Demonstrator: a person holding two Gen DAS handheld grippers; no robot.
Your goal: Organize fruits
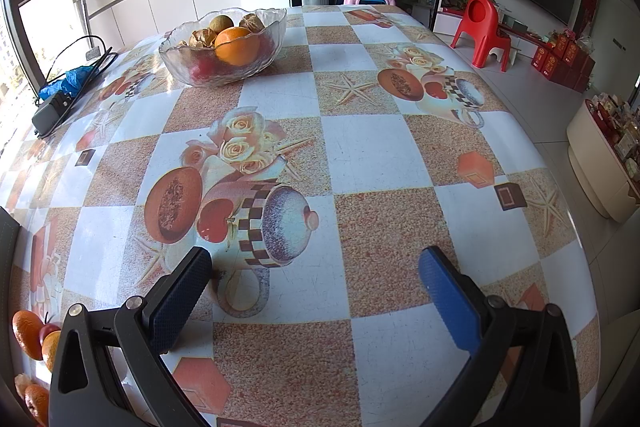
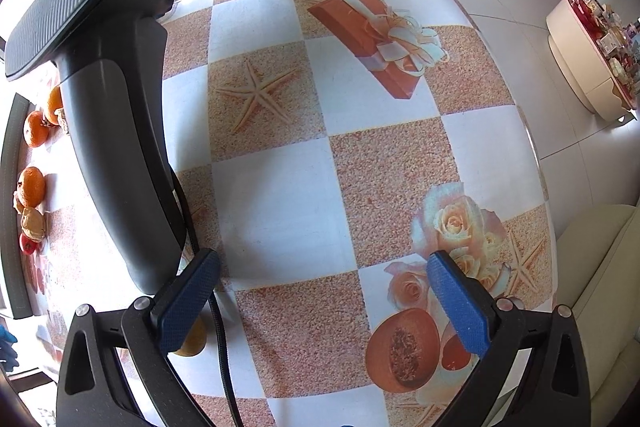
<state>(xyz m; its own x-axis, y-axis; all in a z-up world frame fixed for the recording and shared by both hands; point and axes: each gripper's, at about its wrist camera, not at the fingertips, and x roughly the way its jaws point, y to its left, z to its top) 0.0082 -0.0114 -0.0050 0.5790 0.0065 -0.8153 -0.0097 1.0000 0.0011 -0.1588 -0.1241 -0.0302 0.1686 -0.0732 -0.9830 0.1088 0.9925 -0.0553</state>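
A clear glass bowl [image 1: 224, 67] stands at the far left of the table and holds an orange [image 1: 237, 45], walnuts and red fruit. My left gripper [image 1: 316, 279] is open and empty above the patterned tablecloth, far in front of the bowl. Loose oranges [image 1: 26, 333] and a small red fruit [image 1: 49, 331] lie at its lower left. My right gripper [image 2: 324, 287] is open and empty over the table. In the right wrist view, oranges [image 2: 32, 185], a walnut [image 2: 33, 223] and a red fruit [image 2: 29, 245] lie at the left edge. A yellow-orange fruit [image 2: 196, 341] sits partly hidden behind the left finger.
The left gripper's dark handle [image 2: 120, 131] and its cable [image 2: 222, 347] fill the left of the right wrist view. A black charger with cord [image 1: 52, 111] and a blue bag [image 1: 68, 83] lie at the table's far left. A red child's chair [image 1: 484, 31] stands on the floor beyond the table's right edge.
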